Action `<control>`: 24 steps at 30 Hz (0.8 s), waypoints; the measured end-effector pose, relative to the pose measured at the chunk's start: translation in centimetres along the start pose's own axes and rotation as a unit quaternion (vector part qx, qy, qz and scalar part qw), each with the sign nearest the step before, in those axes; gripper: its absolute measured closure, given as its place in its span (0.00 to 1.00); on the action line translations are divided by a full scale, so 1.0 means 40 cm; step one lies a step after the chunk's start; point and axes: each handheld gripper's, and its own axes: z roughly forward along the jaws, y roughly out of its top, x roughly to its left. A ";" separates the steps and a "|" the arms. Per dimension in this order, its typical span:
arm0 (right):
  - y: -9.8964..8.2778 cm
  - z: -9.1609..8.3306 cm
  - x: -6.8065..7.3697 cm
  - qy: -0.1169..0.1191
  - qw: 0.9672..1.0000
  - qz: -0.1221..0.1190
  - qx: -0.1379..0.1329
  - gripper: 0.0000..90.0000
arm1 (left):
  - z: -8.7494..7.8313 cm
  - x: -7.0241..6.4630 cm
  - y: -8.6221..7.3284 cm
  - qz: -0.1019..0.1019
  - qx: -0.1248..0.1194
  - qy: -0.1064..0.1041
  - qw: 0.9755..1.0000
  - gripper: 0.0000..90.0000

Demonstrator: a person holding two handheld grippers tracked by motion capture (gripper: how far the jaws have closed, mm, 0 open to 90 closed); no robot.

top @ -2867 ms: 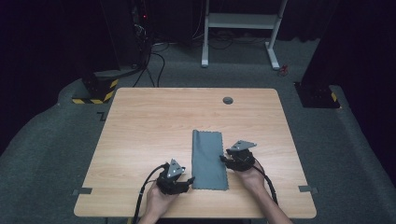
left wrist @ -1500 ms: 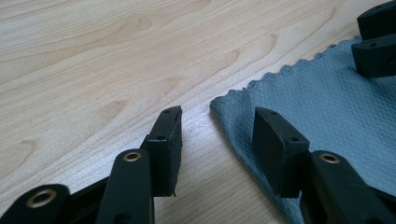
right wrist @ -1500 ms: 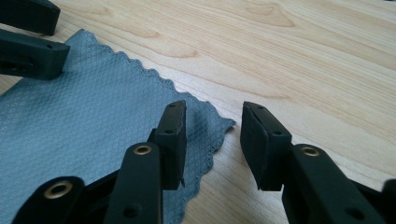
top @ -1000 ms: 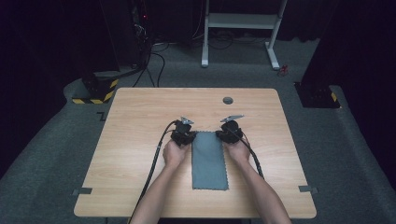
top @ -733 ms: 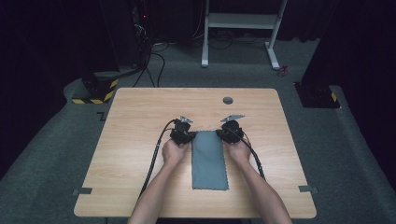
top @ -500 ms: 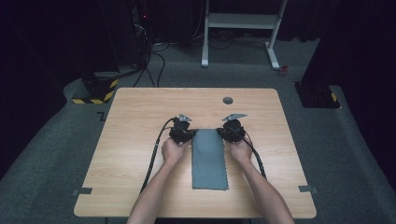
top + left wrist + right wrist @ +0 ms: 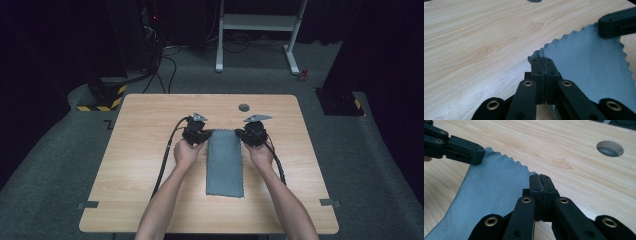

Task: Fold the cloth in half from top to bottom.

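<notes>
Both forearms reach forward, side by side. Left claw [image 7: 202,134] clamped on the grey cloth's [image 7: 225,162] far left corner; right claw [image 7: 245,135] clamped on its far right corner. Cloth lies mid-desk [image 7: 150,150], running toward the near edge.

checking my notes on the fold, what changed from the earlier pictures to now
Both hands moved from the near end of the grey cloth to its far end. The left gripper and right gripper are now shut on the two far corners, which are starting to lift. The cloth's near end still lies flat, and the table is unchanged.
</notes>
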 end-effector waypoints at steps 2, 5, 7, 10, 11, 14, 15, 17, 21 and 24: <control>-0.007 0.001 0.001 -0.002 1.000 -0.005 0.007 1.00 | 0.002 -0.006 -0.006 -0.001 0.001 -0.003 1.000 0.99; -0.021 0.000 -0.003 0.003 1.000 -0.005 0.012 1.00 | 0.005 -0.010 -0.021 -0.001 0.003 -0.013 1.000 0.99; -0.026 0.001 0.000 0.003 1.000 -0.006 0.015 1.00 | 0.005 -0.011 -0.025 0.000 0.005 -0.015 1.000 0.99; -0.031 0.002 0.003 0.002 1.000 -0.010 0.019 1.00 | 0.003 -0.014 -0.029 0.004 0.007 -0.018 1.000 0.99; -0.033 0.002 0.004 0.004 1.000 -0.012 0.019 1.00 | 0.002 -0.015 -0.031 0.003 0.006 -0.019 1.000 0.99; -0.043 0.002 0.005 0.008 1.000 -0.013 0.023 1.00 | 0.000 -0.019 -0.038 0.004 0.008 -0.026 1.000 0.98; -0.045 0.002 0.006 0.009 1.000 -0.015 0.025 1.00 | 0.000 -0.019 -0.040 0.009 0.009 -0.025 1.000 0.98; -0.049 0.001 0.008 0.010 0.999 -0.021 0.029 1.00 | 0.002 -0.022 -0.047 0.006 0.010 -0.029 1.000 0.98; -0.063 -0.001 0.010 0.016 0.999 -0.025 0.033 1.00 | 0.005 -0.024 -0.068 -0.008 0.003 -0.043 0.999 0.98; -0.071 -0.001 0.008 0.019 0.999 -0.022 0.036 1.00 | 0.008 -0.025 -0.072 -0.003 0.005 -0.043 0.999 0.98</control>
